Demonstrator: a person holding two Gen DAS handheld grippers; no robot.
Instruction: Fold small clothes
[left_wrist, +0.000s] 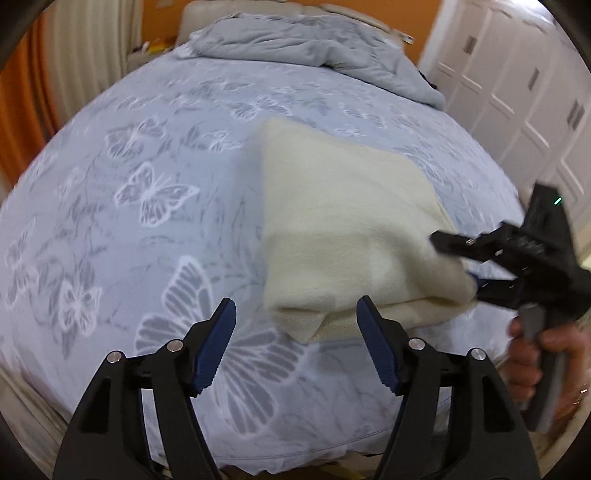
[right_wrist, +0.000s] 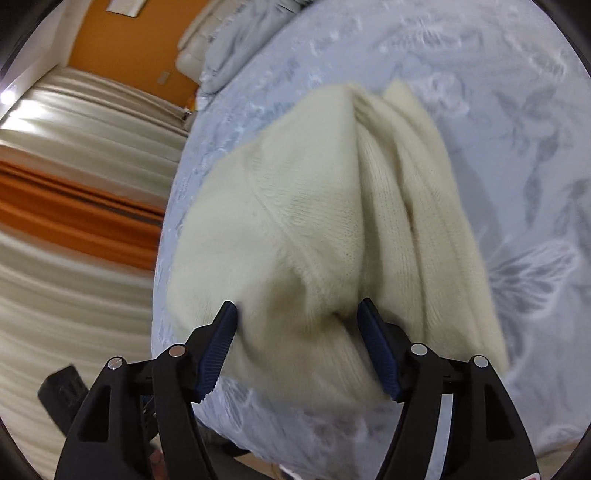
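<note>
A cream knit garment (left_wrist: 343, 221) lies folded on the blue butterfly-print bed (left_wrist: 147, 206), right of centre. My left gripper (left_wrist: 295, 317) is open and empty, just in front of the garment's near corner. My right gripper (left_wrist: 456, 264) comes in from the right, its jaws spread around the garment's right edge. In the right wrist view the garment (right_wrist: 303, 229) fills the middle, and my right gripper (right_wrist: 295, 317) is open with bunched folds between its blue pads (right_wrist: 218, 347). I cannot tell whether the pads touch the cloth.
A rumpled grey duvet (left_wrist: 314, 44) lies at the bed's far end. White panelled doors (left_wrist: 517, 96) stand to the right. Cream and orange curtains (right_wrist: 74, 177) hang past the bed's edge. The bed's near edge (left_wrist: 295, 458) is close below my left gripper.
</note>
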